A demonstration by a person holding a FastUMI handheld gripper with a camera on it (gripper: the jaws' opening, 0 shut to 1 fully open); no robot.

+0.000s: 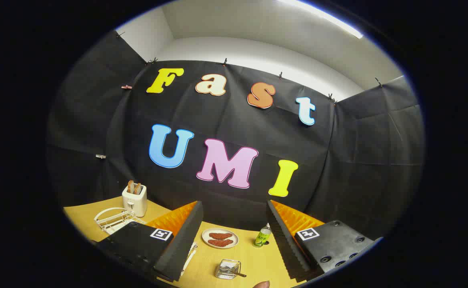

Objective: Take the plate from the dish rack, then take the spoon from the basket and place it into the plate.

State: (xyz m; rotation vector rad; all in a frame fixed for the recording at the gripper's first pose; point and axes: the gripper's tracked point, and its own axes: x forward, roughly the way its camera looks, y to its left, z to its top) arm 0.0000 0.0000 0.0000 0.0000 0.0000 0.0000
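Dish rack point(114, 220) partly hidden behind a finger of the hand-held gripper point(234, 240); contents not discernible. White item point(190, 256) beside that finger mostly covered. Utensils in basket point(228, 269) too small to identify. Fingertip point(262, 284) near basket, cut off.

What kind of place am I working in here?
Likely a staged kitchen tabletop in a demo booth: black cloth wall, wooden table, toaster, wire dish rack, plate of food. The gripper is open, empty.
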